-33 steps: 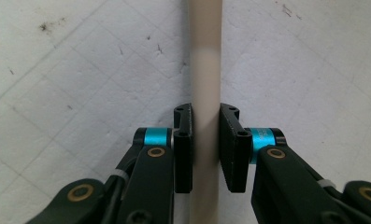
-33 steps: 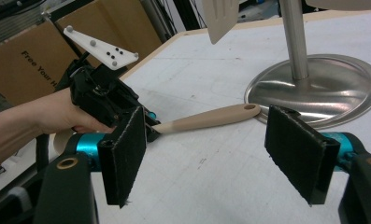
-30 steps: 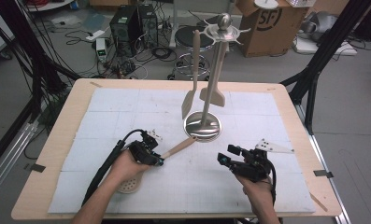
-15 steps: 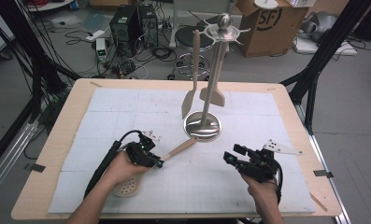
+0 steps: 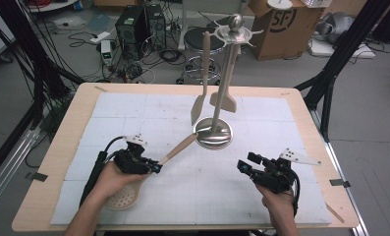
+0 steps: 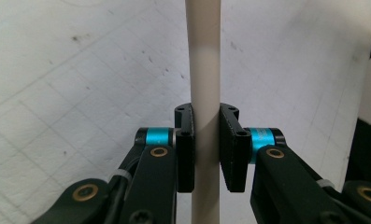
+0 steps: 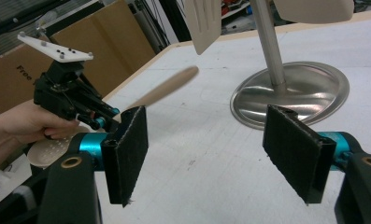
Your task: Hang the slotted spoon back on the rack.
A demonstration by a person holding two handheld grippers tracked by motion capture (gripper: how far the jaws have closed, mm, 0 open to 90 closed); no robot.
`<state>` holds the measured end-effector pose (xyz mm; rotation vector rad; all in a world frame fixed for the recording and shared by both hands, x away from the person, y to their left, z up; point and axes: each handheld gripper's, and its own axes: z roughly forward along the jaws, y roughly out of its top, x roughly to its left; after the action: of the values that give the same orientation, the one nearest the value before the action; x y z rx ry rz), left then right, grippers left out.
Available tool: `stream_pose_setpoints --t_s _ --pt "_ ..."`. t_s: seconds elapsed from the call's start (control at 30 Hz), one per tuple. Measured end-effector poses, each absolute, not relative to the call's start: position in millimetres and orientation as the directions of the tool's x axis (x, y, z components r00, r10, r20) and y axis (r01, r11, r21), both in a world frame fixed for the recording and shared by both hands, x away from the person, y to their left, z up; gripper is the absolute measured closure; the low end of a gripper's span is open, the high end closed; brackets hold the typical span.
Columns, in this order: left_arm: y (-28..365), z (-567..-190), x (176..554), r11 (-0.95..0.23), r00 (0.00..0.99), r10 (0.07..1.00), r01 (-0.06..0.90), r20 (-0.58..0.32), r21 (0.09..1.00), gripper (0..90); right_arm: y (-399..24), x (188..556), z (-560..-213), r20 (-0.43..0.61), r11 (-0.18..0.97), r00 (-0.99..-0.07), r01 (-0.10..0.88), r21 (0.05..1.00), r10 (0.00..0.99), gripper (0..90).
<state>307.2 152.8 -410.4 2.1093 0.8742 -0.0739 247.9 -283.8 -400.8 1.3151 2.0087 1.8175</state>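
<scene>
Your left tool [image 5: 155,167] is squeezing the handle of a pale spoon with holes [image 5: 175,150]. Its round end sits low by your wrist, and its handle tip points up toward the stand [image 5: 213,132]. Your right tool [image 5: 245,164] is wide open and holds nothing, just above the bench [image 5: 55,162]. Farther off, two more utensils hang from the stand. If you swing the spoon fast, I think it could bump them or slip in your grip.
</scene>
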Motion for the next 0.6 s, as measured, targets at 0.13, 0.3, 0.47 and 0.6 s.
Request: stream_pose_setpoints --t_s 0.13,0.3,0.47,0.6 --pt "164.7 -404.2 304.2 -0.329 0.747 0.553 0.602 -0.368 0.728 78.3 -283.6 248.8 -401.4 0.438 -0.105 -0.611 0.502 0.859 0.659 30.3" --pt "169.5 -392.7 298.0 -0.225 0.756 0.528 0.564 -0.387 0.795 78.2 -282.0 250.0 -402.3 0.438 -0.103 -0.611 0.503 0.858 0.659 30.3" --pt "168.0 -387.1 293.1 -0.145 0.768 0.524 0.507 -0.369 0.850 78.2 -281.8 249.6 -402.4 0.437 -0.103 -0.609 0.503 0.858 0.662 30.3" --pt "160.0 -382.3 287.9 -0.098 0.778 0.515 0.469 -0.359 0.878 78.2 -282.5 249.7 -402.5 0.441 -0.106 -0.607 0.506 0.856 0.661 30.3"
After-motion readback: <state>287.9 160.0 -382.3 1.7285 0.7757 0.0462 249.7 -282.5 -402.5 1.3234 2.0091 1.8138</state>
